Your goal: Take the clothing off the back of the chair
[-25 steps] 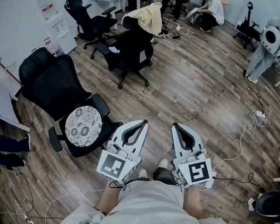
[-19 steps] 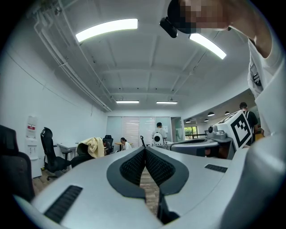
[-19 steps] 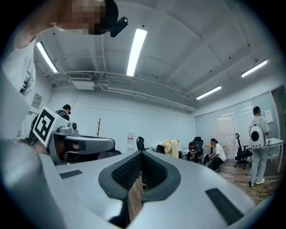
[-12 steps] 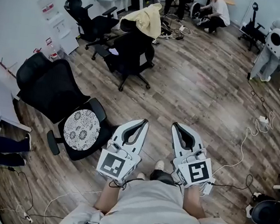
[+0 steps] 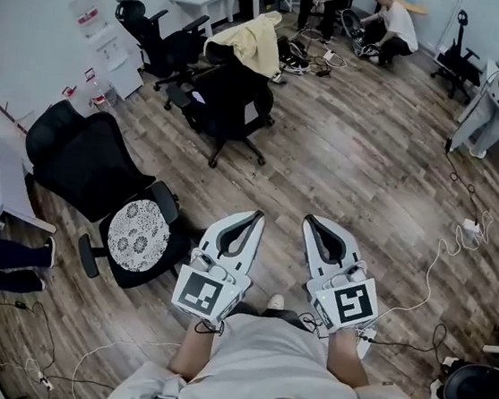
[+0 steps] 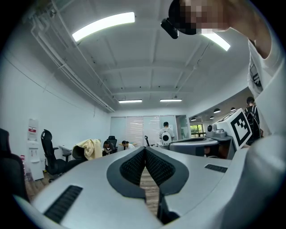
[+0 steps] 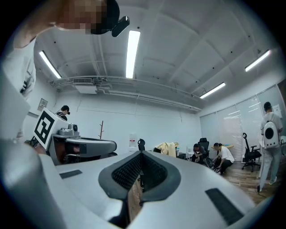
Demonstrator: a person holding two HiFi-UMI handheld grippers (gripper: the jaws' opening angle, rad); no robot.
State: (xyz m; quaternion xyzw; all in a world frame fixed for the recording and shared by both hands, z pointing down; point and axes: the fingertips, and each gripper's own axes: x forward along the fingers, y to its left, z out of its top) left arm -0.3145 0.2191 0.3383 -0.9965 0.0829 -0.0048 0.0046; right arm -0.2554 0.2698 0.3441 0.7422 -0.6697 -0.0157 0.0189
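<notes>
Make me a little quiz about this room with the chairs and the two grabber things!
1. True or false: the yellow clothing is draped over the back of a black chair.
2. What lies on the seat of the nearest chair? A) a patterned round cushion B) a laptop C) a backpack
3. Fill in the gap: the jaws of the left gripper and the right gripper are both ____, with nothing held.

Key: 1 true; 2 A; 3 shut.
</notes>
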